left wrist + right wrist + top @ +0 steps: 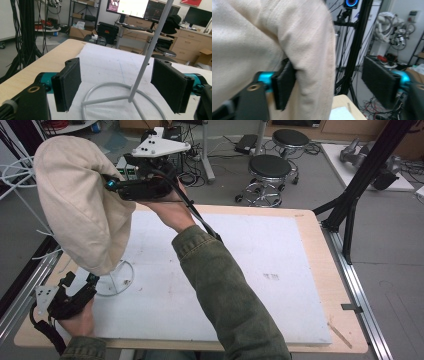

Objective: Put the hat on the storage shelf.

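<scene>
Hanging: cream cloth hat [80, 202] sits up on a white wire stand [116, 279], above the surface's near-left corner area.
Hat position: raised off the surface [280, 270], crown bulging toward the left edge, lower rim dipping close to the stand's ring base.
Stand: thin white pole [150, 50] rises tilted from a round wire base [120, 100] with spokes; base rests on the white mat near the left edge.
Right tool [111, 185]: up at the hat's right side, held level, grey three-cornered plate on top, cable trailing along the green sleeve [225, 295].
Right tool state: jaws standing fairly wide; in the right gripper view [332, 87] a fold of hat cloth hangs between them, covering one pad, the other pad well apart from the cloth, so no pinch.
Left tool [80, 282]: low at the near-left corner, just beside the stand's base.
Left tool state: jaws wide; in the left gripper view [116, 87] the pole stands between the pads, touching neither.
Background: black stools [270, 170] on the floor beyond the far edge.
</scene>
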`<state>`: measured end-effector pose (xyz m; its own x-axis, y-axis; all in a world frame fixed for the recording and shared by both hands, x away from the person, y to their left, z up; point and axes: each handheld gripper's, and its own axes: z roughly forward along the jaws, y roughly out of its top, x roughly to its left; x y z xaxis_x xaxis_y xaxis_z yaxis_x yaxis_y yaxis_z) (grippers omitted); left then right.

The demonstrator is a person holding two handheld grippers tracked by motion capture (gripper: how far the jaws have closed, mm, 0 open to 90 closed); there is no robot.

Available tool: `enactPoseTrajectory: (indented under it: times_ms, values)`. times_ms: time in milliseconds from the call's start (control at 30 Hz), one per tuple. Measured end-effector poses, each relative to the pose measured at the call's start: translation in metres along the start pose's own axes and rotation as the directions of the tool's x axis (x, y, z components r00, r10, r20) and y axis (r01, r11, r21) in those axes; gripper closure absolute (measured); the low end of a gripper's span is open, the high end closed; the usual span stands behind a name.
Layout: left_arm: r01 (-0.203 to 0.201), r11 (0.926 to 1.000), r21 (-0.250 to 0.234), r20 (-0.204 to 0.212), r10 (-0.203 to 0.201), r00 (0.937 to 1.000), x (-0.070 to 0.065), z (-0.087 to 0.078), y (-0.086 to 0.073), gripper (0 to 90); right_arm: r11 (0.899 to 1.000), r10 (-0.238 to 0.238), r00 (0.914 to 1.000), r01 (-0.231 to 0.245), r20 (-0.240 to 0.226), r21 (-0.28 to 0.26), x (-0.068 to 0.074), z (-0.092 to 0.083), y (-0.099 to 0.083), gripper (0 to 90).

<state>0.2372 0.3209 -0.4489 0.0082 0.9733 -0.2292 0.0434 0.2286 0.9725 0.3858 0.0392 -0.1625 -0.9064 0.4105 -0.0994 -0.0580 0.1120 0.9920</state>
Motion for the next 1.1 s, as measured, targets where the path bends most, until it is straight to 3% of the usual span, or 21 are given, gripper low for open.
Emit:
enactPoseTrajectory:
  times_ms: [167, 333, 433, 667, 800, 900, 1100]
  values:
    - [-0.002, 1.0, -0.003, -0.002, 0.002, 1.0, 0.0, 0.0, 0.0, 24.0, 0.999, 0.03, 0.9995, -0.029, 0.015, -0.022, -0.001, -0.005, -0.004, 17.9]
    - [-0.01, 0.9999, -0.002, -0.001, 0.01, 0.9999, -0.001, -0.001, 0.0, 24.0, 0.997, 0.066, 0.9967, -0.063, 0.048, -0.052, -0.004, -0.023, -0.008, 12.9]
    - [-0.01, 0.9999, -0.001, 0.001, 0.01, 0.9999, -0.001, -0.001, 0.0, 24.0, 0.997, 0.062, 0.9963, -0.059, 0.06, -0.057, -0.005, -0.029, -0.009, 12.0]
    - [-0.015, 0.9999, -0.004, 0.0, 0.015, 0.9999, -0.002, 0.0, 0.0, 24.0, 0.996, 0.06, 0.9924, -0.052, 0.107, -0.072, -0.011, -0.065, -0.023, 9.6]
    - [-0.017, 0.9999, -0.002, 0.0, 0.017, 0.9999, -0.002, -0.001, 0.001, 24.0, 0.995, 0.076, 0.9868, -0.067, 0.143, -0.069, -0.015, -0.086, -0.033, 3.5]
    - [-0.016, 0.9999, -0.002, -0.001, 0.016, 0.9999, -0.002, -0.001, 0.001, 24.0, 0.996, 0.078, 0.9862, -0.07, 0.146, -0.059, -0.017, -0.096, -0.038, 3.3]
    - [-0.014, 0.9999, -0.004, -0.003, 0.014, 0.9999, -0.002, -0.003, 0.001, 24.0, 0.994, 0.089, 0.9761, -0.076, 0.198, -0.073, -0.022, -0.132, -0.048, 3.3]
